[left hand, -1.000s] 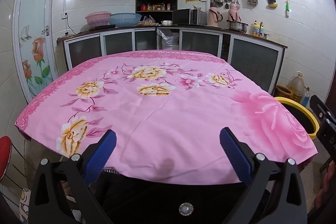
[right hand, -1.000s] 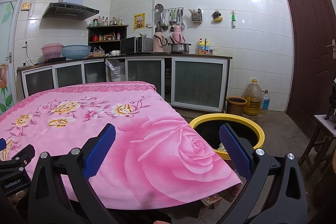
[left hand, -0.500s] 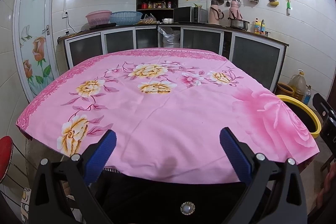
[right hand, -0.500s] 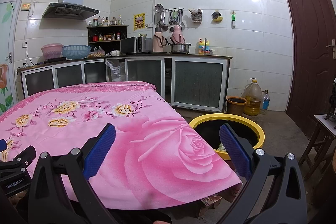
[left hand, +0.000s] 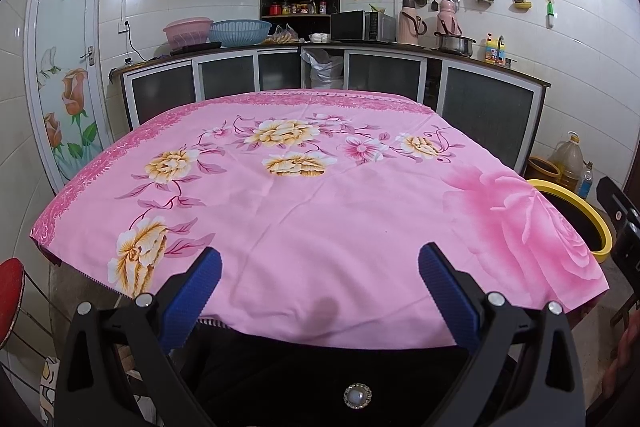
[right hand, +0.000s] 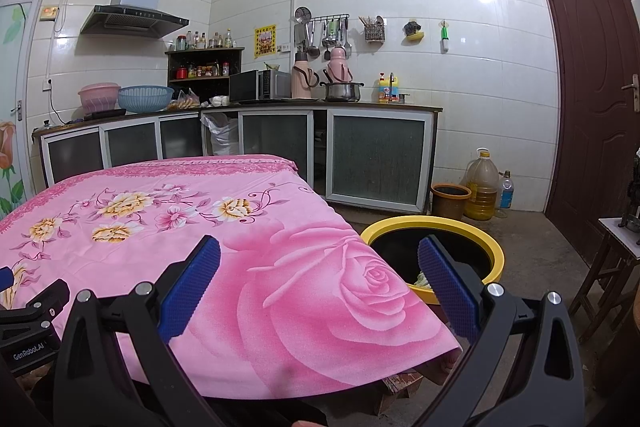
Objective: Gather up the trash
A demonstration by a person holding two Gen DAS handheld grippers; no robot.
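A table under a pink flowered cloth (left hand: pixel 320 195) (right hand: pixel 168 227) fills both views, with no loose trash visible on it. A yellow-rimmed black bin (right hand: pixel 436 227) (left hand: pixel 576 199) stands on the floor at the table's right side, with some pale scraps (right hand: pixel 422 279) inside. My left gripper (left hand: pixel 320 291) hovers open over the table's near edge, nothing between its blue pads. My right gripper (right hand: pixel 320 287) is open above the table's right corner, its right finger (right hand: pixel 448 291) in front of the bin. The left gripper's body (right hand: pixel 28 323) shows at the right wrist view's lower left.
Kitchen cabinets (right hand: pixel 376 163) with pots, a microwave and baskets line the back walls. A brown pot (right hand: pixel 450 201), an oil jug (right hand: pixel 482 187) and a bottle stand on the floor by the wall. A brown door (right hand: pixel 592 87) and small wooden table (right hand: pixel 616 251) are right. A red stool (left hand: pixel 10 291) is left.
The left wrist view has shifted slightly, so the table sits a little higher and farther. The right wrist view is unchanged. Both grippers stay open.
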